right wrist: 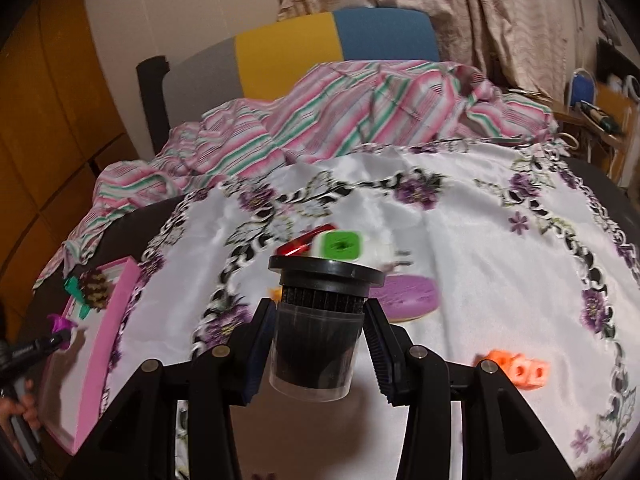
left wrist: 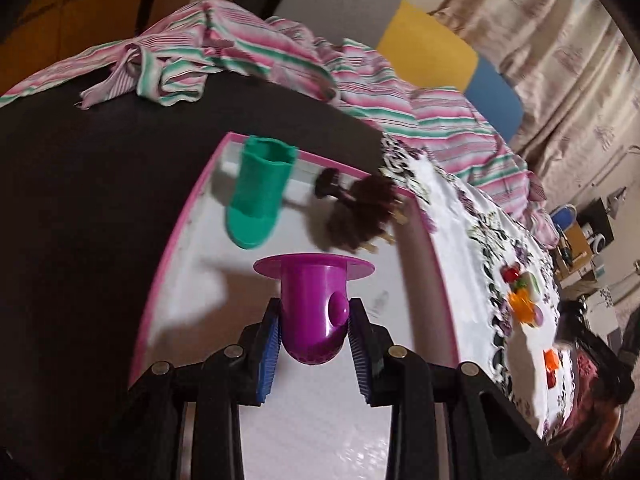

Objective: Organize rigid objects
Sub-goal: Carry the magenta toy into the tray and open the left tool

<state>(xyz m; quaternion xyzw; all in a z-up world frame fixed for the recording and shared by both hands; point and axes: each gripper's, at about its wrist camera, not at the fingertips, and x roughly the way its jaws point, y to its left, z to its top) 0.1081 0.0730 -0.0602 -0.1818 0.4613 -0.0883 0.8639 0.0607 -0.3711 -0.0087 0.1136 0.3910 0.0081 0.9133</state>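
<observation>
At the bottom centre of the left wrist view, the left gripper (left wrist: pixel 314 342) is clamping a purple flanged cup (left wrist: pixel 314 300) and hanging over the pink-rimmed white tray (left wrist: pixel 192 248). Beyond it, in the tray's upper part, a green cup (left wrist: pixel 258 196) and a dark brown bristly piece (left wrist: pixel 360 210) are lying. The placing step seems in hand; next, lowering the cup onto bare tray floor and letting go. In the right wrist view, the right gripper (right wrist: pixel 318 344) is gripping a black-lidded clear canister (right wrist: pixel 318 332) at lower centre, above the flowered cloth (right wrist: pixel 480 248); loose toys are waiting farther up the frame.
</observation>
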